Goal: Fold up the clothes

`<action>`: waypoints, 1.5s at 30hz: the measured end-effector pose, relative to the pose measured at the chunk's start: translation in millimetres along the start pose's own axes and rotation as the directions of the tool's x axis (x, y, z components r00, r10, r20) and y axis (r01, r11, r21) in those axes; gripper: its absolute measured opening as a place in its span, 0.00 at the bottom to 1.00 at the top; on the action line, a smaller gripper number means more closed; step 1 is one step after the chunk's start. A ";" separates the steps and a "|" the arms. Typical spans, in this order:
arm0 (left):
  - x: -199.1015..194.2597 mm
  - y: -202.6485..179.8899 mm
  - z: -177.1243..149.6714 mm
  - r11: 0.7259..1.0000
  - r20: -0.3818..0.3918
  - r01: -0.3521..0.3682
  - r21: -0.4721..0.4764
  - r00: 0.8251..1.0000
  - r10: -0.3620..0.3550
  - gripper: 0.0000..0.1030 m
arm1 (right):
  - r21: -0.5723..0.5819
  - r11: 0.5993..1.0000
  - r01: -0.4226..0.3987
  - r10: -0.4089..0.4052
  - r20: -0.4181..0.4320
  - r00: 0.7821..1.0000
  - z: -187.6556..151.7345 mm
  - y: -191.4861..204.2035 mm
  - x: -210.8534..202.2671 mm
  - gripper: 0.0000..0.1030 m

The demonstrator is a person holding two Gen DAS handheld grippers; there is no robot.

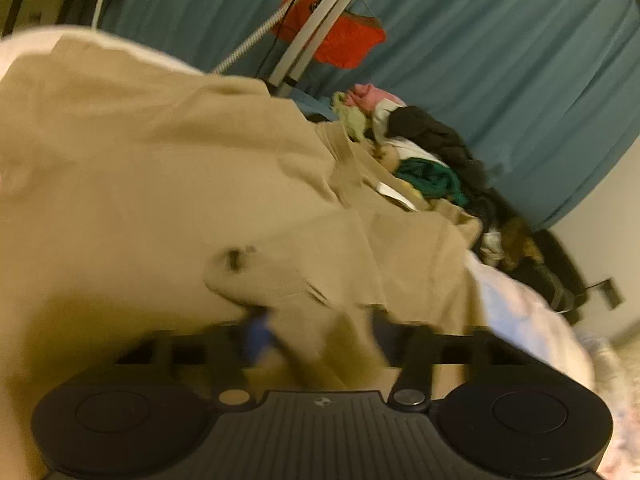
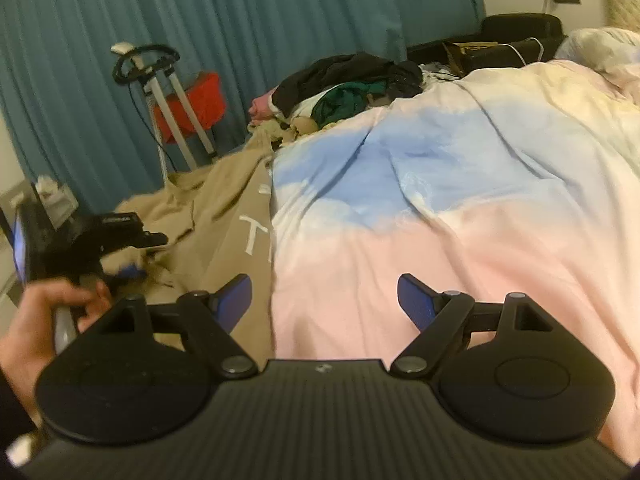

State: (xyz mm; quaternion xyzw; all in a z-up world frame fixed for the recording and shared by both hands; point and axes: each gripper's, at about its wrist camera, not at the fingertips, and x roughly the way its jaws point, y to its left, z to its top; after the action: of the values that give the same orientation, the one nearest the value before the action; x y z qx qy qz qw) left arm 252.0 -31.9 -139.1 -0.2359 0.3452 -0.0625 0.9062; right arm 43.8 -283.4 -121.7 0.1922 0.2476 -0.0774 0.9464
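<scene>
A tan garment [image 1: 168,184] with white lettering lies spread on the bed's left side; it also shows in the right wrist view [image 2: 224,208]. My left gripper [image 1: 320,320] is shut on a fold of this tan garment, whose cloth drapes over the fingers and hides them. The left gripper also shows in the right wrist view [image 2: 124,264], held in a hand at the garment's near edge. My right gripper [image 2: 324,300] is open and empty, hovering over the pink and blue duvet [image 2: 440,208] just right of the garment.
A pile of mixed clothes [image 2: 344,88] lies at the far side of the bed, also seen in the left wrist view [image 1: 420,152]. A teal curtain [image 2: 280,12], a metal stand with a red bag [image 2: 196,104] and a pillow [image 2: 604,48] lie beyond.
</scene>
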 end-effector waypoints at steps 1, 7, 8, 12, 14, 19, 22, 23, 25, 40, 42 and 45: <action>4.4 -1.9 5.1 1.000 0.010 -0.008 0.026 1.000 0.007 0.04 | -0.002 1.000 -0.004 0.004 -0.012 1.000 -2.4 -1.1 7.1 0.79; 25.9 -8.7 33.5 0.971 0.122 -0.175 0.164 0.980 0.156 0.09 | 0.042 0.999 -0.020 0.022 -0.053 0.998 -3.7 -12.5 39.1 0.79; 29.8 -5.7 33.1 0.970 0.097 -0.174 0.168 0.982 0.159 0.13 | 0.049 0.999 -0.018 0.020 -0.057 0.998 -3.8 -13.9 41.8 0.79; 14.5 -0.3 21.8 0.970 0.051 -0.119 0.213 0.993 0.110 0.42 | 0.067 0.998 -0.014 0.019 -0.064 0.998 -3.0 -16.7 45.9 0.79; -8.0 -3.1 12.1 0.966 0.022 -0.087 0.245 0.996 0.084 0.57 | 0.064 0.998 -0.018 0.022 -0.059 0.998 -1.4 -15.3 44.3 0.79; -88.4 -25.2 -31.1 0.925 -0.022 -0.019 0.380 0.999 0.030 0.68 | 0.021 0.999 -0.045 0.045 -0.012 0.999 3.4 -4.6 26.8 0.79; -136.9 -39.0 -55.4 0.916 -0.008 0.018 0.400 1.000 -0.016 0.77 | -0.014 0.998 -0.062 0.062 0.024 0.998 5.8 4.3 8.7 0.79; -152.0 -42.3 -63.8 0.914 -0.004 0.030 0.406 1.000 -0.031 0.77 | -0.024 0.997 -0.067 0.068 0.035 0.997 6.4 6.6 2.6 0.79; -178.5 -48.7 -80.6 0.905 0.002 0.048 0.423 0.999 -0.054 0.80 | -0.049 0.996 -0.077 0.079 0.055 0.995 6.1 11.8 -13.1 0.79; -273.1 -24.8 -104.0 0.884 0.057 0.030 0.466 0.996 -0.064 0.86 | -0.231 0.955 -0.185 0.207 0.076 0.975 -9.0 62.5 -91.4 0.78; -283.0 -19.5 -98.6 0.883 0.077 0.029 0.469 0.994 -0.074 0.89 | -0.229 0.952 -0.204 0.218 0.037 0.975 0.4 69.3 -79.6 0.79; -294.1 -10.1 -91.1 0.881 0.105 0.029 0.473 0.990 -0.090 0.90 | -0.223 0.944 -0.244 0.238 -0.054 0.970 18.5 88.0 -45.8 0.74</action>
State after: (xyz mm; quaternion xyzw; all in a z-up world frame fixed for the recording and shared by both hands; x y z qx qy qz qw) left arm -28.8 5.4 -18.3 -0.0232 0.2554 -0.1574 0.9537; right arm 33.5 -208.0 -55.4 0.1120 0.2419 0.0707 0.9612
